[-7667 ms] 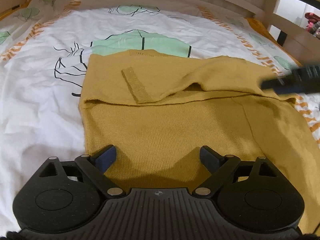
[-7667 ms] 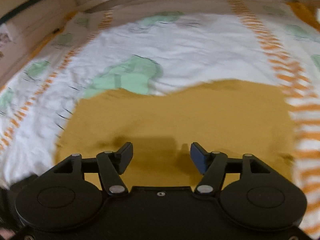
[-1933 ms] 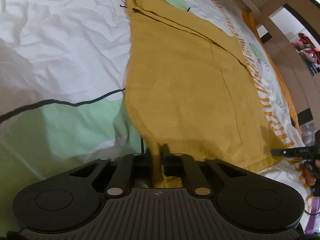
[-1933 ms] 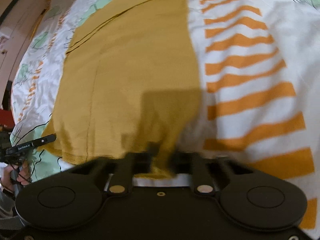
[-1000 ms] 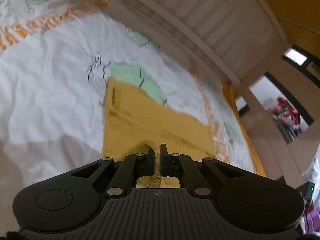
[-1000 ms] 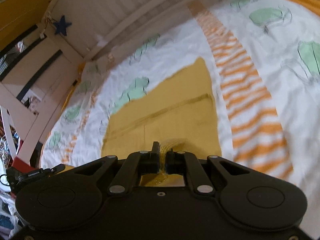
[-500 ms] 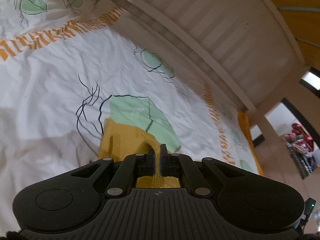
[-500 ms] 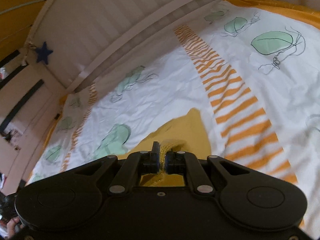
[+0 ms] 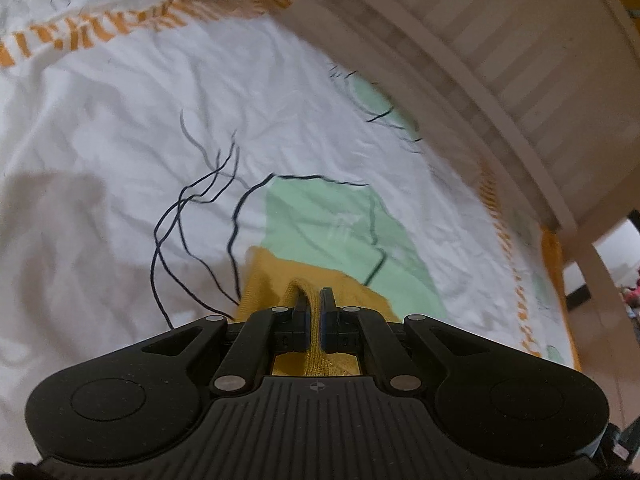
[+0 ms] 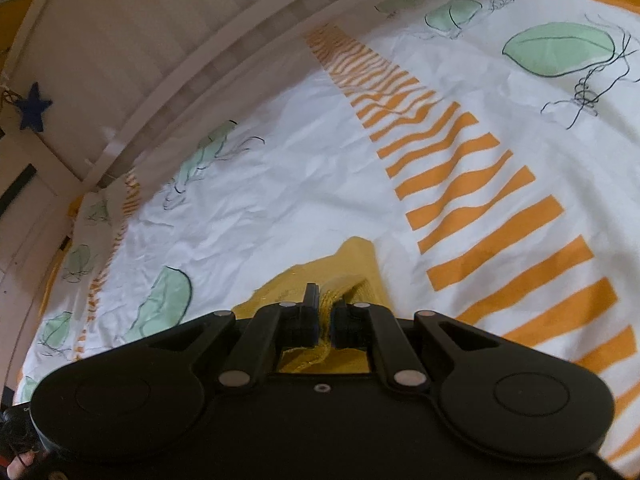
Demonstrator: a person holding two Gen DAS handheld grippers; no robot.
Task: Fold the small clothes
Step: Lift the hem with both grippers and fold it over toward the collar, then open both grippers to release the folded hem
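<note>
Plainly, the left black two-finger gripper [image 9: 315, 312] was clamped tight on a ridge of the mustard-yellow knitted garment [image 9: 280, 276], the fabric squeezed into a thin upright band between its blue-lined pads at the lower middle of the left wrist view. The right black two-finger gripper [image 10: 323, 312] was pinched on another bunch of the same yellow knit [image 10: 358, 264], low in the centre of its own view. Each tool held one corner, I judged, so that the hem could travel as a straight edge and land square for the fold. Only a small wedge of the garment showed ahead of each set of jaws, lying on the white bed cover printed with green leaves and orange stripes [image 9: 120, 128]; the rest was hidden under the tools. Beyond the cover, toward the upper right in the left view, ran the pale slatted wooden bed rail [image 9: 460, 52]. A small blue star [image 10: 34, 106] hung at the upper left of the right view.
</note>
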